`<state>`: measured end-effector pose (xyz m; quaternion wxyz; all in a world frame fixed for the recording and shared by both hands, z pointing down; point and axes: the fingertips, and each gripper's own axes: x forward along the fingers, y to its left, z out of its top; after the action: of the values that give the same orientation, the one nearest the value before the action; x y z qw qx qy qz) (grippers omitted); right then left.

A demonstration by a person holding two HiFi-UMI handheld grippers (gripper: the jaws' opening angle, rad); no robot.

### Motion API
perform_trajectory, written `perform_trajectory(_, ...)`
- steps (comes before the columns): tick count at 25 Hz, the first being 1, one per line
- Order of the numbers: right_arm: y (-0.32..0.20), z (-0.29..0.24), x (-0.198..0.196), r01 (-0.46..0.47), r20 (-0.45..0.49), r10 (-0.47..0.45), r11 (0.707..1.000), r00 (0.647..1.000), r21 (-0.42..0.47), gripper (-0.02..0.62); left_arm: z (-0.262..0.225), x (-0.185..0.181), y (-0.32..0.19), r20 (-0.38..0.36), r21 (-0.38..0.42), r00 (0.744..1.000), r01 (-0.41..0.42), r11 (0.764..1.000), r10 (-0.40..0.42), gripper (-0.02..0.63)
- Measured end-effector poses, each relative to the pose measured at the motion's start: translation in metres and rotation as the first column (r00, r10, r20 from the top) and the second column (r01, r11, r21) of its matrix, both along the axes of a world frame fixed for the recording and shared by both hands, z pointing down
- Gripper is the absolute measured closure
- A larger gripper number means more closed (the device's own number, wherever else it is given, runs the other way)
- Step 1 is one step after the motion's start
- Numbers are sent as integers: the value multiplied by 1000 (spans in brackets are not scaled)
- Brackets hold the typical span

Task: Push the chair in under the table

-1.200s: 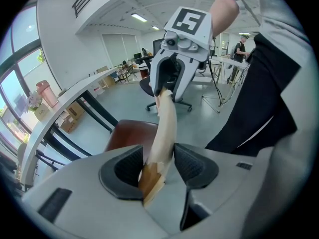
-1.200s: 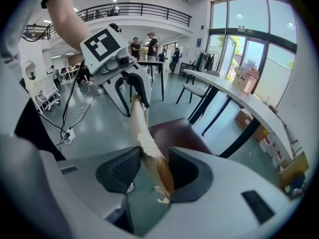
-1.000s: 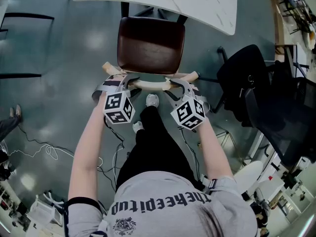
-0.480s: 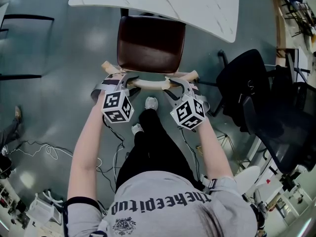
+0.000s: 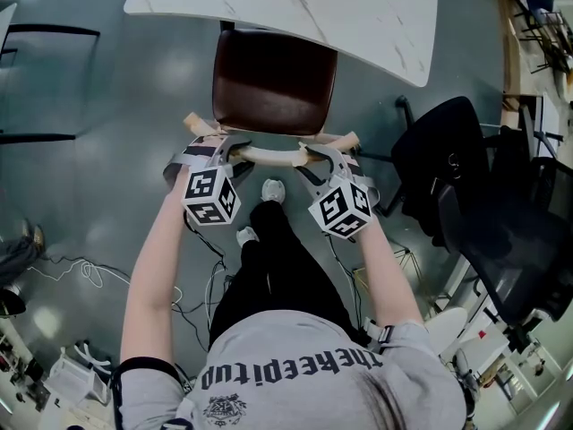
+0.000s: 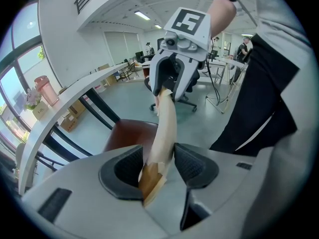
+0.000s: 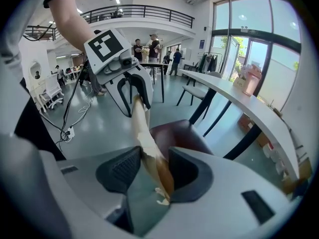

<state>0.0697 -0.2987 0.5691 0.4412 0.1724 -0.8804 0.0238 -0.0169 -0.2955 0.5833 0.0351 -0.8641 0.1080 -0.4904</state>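
black office chair (image 5: 443, 159) stands right, loose cables (image 5: 89, 271) lie left.

2 tongs (image 5: 229, 147) (image 5: 312, 154), 1 brown chair (image 5: 273, 79), 1 table (image 5: 358, 7)

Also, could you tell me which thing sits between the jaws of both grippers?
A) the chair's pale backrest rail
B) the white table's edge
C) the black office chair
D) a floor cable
A: both gripper views show the pale backrest rail between the jaws, the left gripper and right gripper near its ends.
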Motion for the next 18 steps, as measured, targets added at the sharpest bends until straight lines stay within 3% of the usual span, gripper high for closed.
perform_trajectory(18, 3, -1, 0, -47, 26, 47, 999, 999, 18, 408, 1, -3, 3, 17, 52, 998, 63, 997, -64, 392)
